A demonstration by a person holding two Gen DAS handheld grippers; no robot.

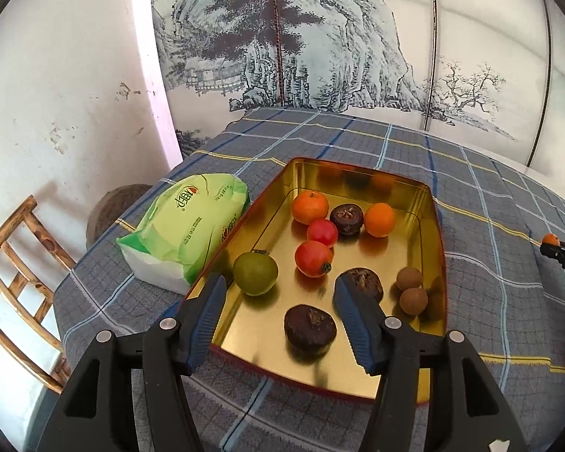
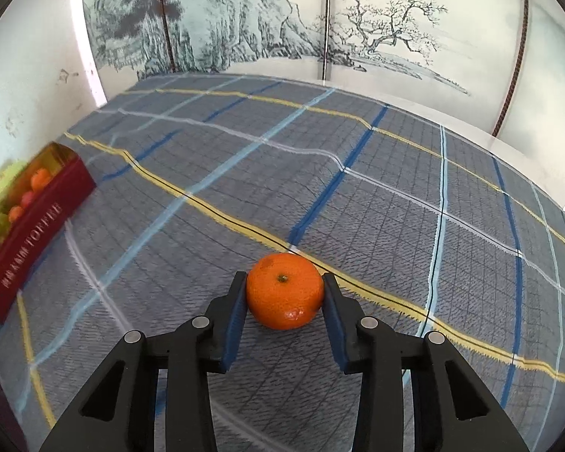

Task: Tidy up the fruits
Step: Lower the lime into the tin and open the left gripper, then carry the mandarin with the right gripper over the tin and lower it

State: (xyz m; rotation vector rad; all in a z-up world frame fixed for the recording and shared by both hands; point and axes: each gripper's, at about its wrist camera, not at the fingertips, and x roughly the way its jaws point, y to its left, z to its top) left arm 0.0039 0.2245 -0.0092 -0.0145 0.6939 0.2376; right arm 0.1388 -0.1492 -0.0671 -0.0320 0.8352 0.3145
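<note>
Bright daylight, soft shadows; glare inside gold tin [image 1: 425, 233]; fisheye edge warp; motion blur left in right-wrist view.

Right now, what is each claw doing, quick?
Left gripper: open, holding nothing, over the tin.
Right gripper: shut on the orange, which sits on the cloth.
</note>
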